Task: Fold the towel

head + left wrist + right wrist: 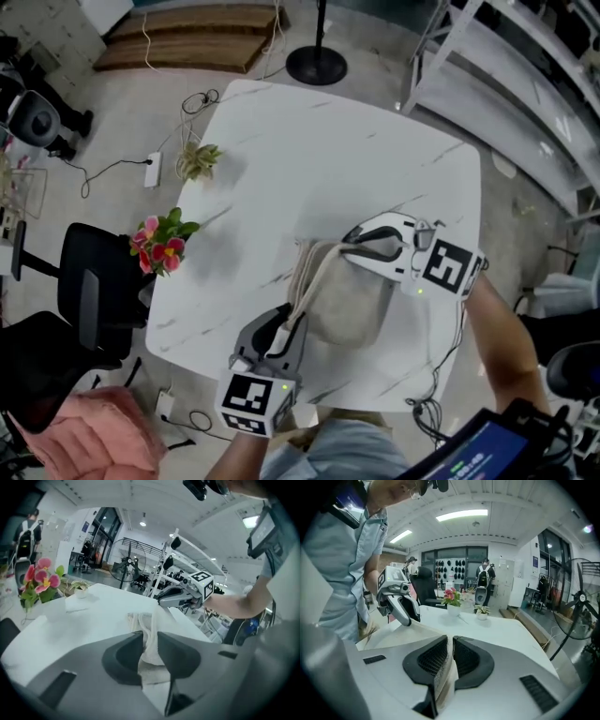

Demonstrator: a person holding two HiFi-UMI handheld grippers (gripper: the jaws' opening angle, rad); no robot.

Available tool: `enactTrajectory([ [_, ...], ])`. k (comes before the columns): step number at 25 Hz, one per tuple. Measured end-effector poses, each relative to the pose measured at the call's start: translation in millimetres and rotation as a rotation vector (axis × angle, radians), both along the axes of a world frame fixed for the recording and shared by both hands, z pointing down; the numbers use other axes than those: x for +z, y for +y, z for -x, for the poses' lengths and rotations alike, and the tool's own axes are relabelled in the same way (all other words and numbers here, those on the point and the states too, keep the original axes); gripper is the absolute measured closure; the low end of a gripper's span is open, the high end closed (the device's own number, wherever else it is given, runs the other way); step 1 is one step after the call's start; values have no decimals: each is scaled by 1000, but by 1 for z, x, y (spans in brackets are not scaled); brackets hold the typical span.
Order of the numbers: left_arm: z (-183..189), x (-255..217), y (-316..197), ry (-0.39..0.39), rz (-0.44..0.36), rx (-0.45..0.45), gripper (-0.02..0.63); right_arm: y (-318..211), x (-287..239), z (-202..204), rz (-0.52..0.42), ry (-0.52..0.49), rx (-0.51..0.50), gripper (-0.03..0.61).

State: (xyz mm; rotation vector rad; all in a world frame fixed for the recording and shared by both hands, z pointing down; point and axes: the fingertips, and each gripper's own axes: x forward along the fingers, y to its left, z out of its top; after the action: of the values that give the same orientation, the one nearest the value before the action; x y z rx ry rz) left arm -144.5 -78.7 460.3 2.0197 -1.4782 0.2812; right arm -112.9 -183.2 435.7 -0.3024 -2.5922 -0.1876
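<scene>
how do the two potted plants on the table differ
The flowering plant has pink blooms; the small green plant shows only leaves. The flowering plant is taller and fuller than the small green plant. Both sit in white pots along the same edge of the table.

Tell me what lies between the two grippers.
The towel: its raised edge runs from the left gripper to the right gripper, clearest in the head view.

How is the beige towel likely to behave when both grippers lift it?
Probably floppy: the towel curves slackly between the left gripper and right gripper. Seemingly light, as narrow pinches raise its edge. Its bunched folds suggest uneven draping.
</scene>
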Motion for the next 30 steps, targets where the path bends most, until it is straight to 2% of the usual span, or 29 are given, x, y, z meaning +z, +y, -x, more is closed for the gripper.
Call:
enactTrajectory([
  [5,13,21,10,95,46,-77,517,5,6,29,11,-3,-38,525],
  [9,23,35,11,143,65,-129,517,1,43,46,30,79,-49,518],
  [12,27,42,13,160,72,-147,517,2,77,48,76,158,-63,520],
  [15,32,48,13,206,79,-178,517,0,90,49,145,170,-51,523],
  [18,34,54,12,225,100,-193,522,-3,89,52,163,164,-29,516],
  [22,31,55,13,232,113,-188,522,-18,42,47,261,92,-7,358],
  [23,31,55,13,231,115,-187,522,-16,31,44,270,77,-29,361],
  [24,31,55,14,227,119,-185,523,-13,25,40,266,74,-51,430],
  [25,32,56,14,224,123,-182,523,-10,27,36,251,87,-60,533],
  [26,32,56,15,221,127,-181,523,-9,34,33,231,111,-53,560],
  [30,32,57,15,205,139,-175,525,-11,78,38,155,211,-4,563],
])
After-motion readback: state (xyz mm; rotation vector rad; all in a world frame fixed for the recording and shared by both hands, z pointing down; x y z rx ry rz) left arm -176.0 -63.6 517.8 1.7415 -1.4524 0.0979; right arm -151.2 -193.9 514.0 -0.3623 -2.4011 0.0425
